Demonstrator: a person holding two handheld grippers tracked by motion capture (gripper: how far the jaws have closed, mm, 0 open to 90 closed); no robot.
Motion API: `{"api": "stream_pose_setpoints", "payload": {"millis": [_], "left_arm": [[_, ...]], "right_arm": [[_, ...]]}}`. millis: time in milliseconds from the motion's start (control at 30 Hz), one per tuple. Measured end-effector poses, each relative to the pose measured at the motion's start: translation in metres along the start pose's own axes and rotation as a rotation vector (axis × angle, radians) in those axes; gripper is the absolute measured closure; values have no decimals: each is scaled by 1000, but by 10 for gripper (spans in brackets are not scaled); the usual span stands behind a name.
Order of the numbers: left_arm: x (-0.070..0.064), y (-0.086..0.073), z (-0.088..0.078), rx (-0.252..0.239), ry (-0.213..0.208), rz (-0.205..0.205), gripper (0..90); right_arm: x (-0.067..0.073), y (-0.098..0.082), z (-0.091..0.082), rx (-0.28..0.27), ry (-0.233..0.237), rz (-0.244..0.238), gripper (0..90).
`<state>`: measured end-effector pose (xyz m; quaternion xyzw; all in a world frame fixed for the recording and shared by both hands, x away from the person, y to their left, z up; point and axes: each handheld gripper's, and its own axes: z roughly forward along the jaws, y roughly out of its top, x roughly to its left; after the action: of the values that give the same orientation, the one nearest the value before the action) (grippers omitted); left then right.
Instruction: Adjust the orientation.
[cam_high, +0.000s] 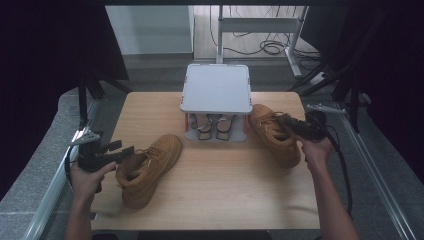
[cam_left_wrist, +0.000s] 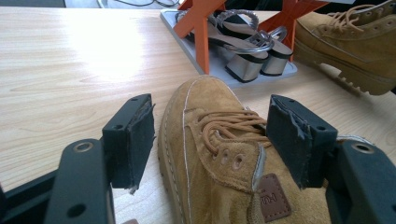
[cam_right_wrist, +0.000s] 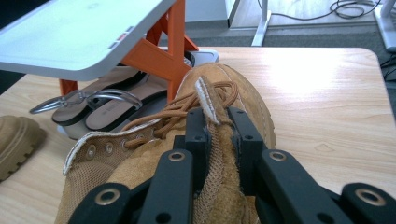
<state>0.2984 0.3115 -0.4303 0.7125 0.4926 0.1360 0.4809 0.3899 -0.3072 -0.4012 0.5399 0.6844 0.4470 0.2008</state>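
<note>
right gripper (cam_right_wrist: 218, 126) clamped on tongue of right boot (cam_high: 274, 134), right of shoe rack (cam_high: 216, 90) | left gripper (cam_left_wrist: 212, 140) jaws apart, straddling left boot (cam_left_wrist: 219, 172), pads off it | left boot lies near-left on table (cam_high: 225, 185) | sandals (cam_high: 214, 127) under rack

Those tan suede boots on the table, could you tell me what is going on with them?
A person works with tongs in each hand. The right tongs are shut on the collar of the right tan suede boot beside the grey two-tier shoe rack. The left tongs stand open around the left tan suede boot, not gripping it.
</note>
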Motion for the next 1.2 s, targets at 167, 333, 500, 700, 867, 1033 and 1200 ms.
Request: {"api": "stream_pose_setpoints", "payload": {"millis": [167, 333, 500, 700, 867, 1033, 1200], "left_arm": [[0, 0, 1, 4, -5, 1, 332], [0, 1, 1, 2, -11, 4, 333], [-1, 2, 1, 3, -16, 8, 333], [0, 2, 0, -2, -17, 8, 333], [0, 1, -2, -3, -14, 7, 333], [1, 0, -3, 1, -12, 7, 334], [1, 0, -3, 4, -14, 9, 334]], "right_arm": [[6, -7, -23, -21, 5, -1, 800], [14, -18, -45, -40, 22, -10, 800], [25, -31, -64, -62, 47, -4, 799], [35, -47, -81, -82, 71, -3, 799], [42, -60, -90, -88, 99, 5, 798], [46, -70, -94, -84, 110, 3, 797], [47, -81, -97, -67, 114, 10, 796]]}}
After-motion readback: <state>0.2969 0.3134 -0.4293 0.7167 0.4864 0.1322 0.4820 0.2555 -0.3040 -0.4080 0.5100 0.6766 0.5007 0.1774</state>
